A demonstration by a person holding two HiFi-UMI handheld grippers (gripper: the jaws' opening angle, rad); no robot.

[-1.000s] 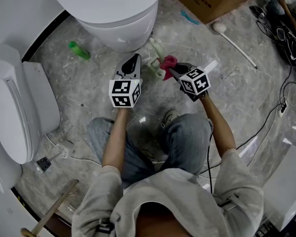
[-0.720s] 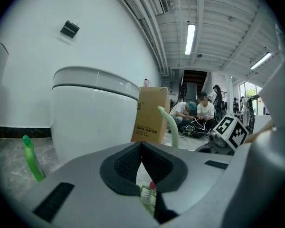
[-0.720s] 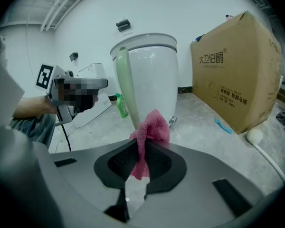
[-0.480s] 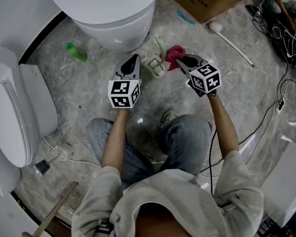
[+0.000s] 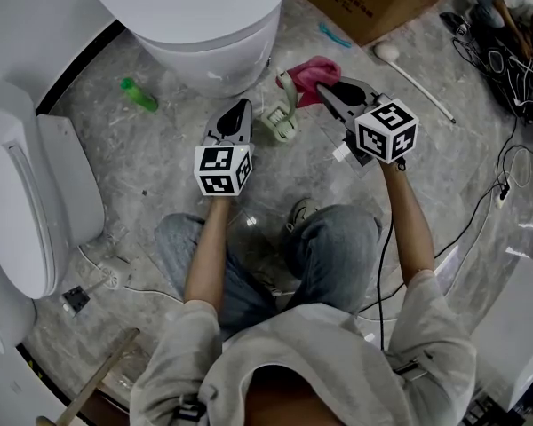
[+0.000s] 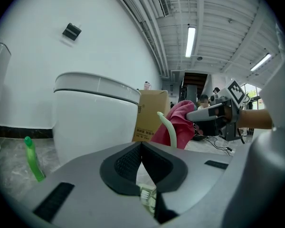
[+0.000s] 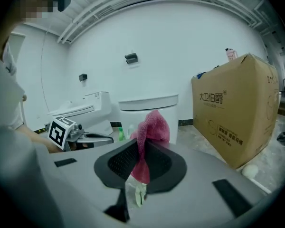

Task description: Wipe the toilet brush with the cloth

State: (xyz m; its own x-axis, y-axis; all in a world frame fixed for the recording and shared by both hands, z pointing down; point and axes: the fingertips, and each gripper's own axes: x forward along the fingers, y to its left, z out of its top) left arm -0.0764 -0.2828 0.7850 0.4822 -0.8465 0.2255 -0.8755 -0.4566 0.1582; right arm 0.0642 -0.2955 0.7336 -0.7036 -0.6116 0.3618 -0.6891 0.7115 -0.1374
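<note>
Right gripper (image 5: 327,89) dragged cloth (image 5: 313,71) farther up toilet brush (image 5: 282,121) handle.

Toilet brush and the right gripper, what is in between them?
The pink cloth, pinched by the right gripper, hangs by the toilet brush handle; the head view shows it.

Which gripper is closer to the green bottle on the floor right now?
Left. The left gripper sits to the right of the green bottle in the head view. The right gripper, clamping the pink cloth, is farther right again.

Grey grippers, casual clothes
A black-and-white marker cube (image 5: 224,169) is borne by the left gripper (image 5: 239,106) and the right gripper (image 5: 327,90); a pale sweatshirt (image 5: 338,353) and blue jeans (image 5: 329,247) are worn.
</note>
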